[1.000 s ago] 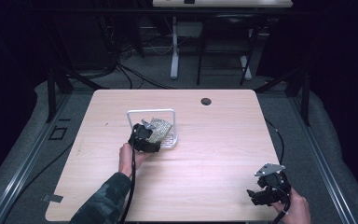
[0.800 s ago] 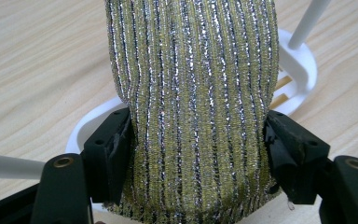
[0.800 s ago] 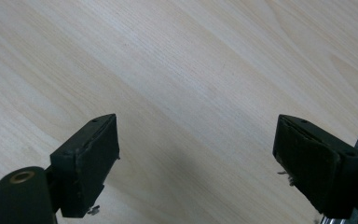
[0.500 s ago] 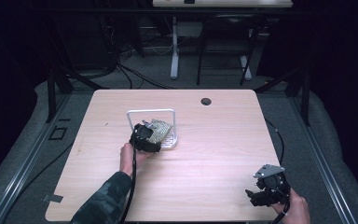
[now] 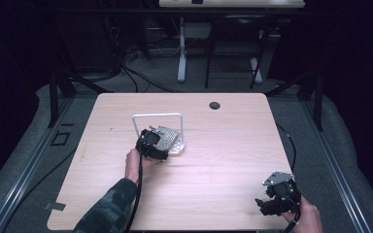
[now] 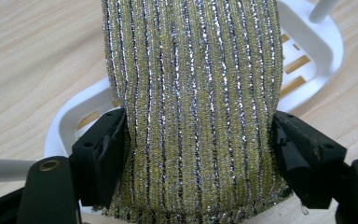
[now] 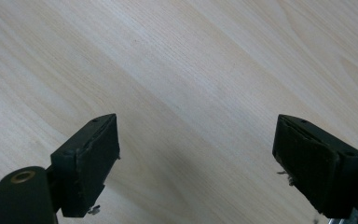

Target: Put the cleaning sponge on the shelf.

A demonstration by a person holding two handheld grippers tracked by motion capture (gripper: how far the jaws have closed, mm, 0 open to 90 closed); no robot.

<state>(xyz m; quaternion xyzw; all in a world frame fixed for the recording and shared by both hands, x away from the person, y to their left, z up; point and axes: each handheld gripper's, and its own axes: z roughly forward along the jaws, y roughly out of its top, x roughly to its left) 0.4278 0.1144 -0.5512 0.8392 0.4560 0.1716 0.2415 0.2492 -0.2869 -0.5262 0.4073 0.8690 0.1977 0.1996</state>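
A pale wooden table [image 5: 213,184] took up the middle of the high view, with a small dark round hole [image 5: 214,105] near its far edge. Left of the table's centre stood a white plastic rack [image 5: 177,145], a slotted oval base with a thin white hoop handle [image 5: 156,116] arching over it. A glittering yellow-and-silver scouring pad [image 5: 166,137] lay over that base, and in the left gripper view the striped pad [image 6: 191,107] ran up the frame with the white slotted base [image 6: 307,56] showing on either side of it. The left gripper [image 5: 151,144], held in the person's left hand [image 5: 136,164], was at the near side of the rack, and its two black jaws pressed against the pad's two edges, pinching it between them. The right gripper [image 5: 277,196], with a grey three-cornered plate on top, sat well apart from the rack near the table's near right corner, held in the right hand [image 5: 303,217]. In the right gripper view its jaws stood spread wide over bare wood [image 7: 191,93].
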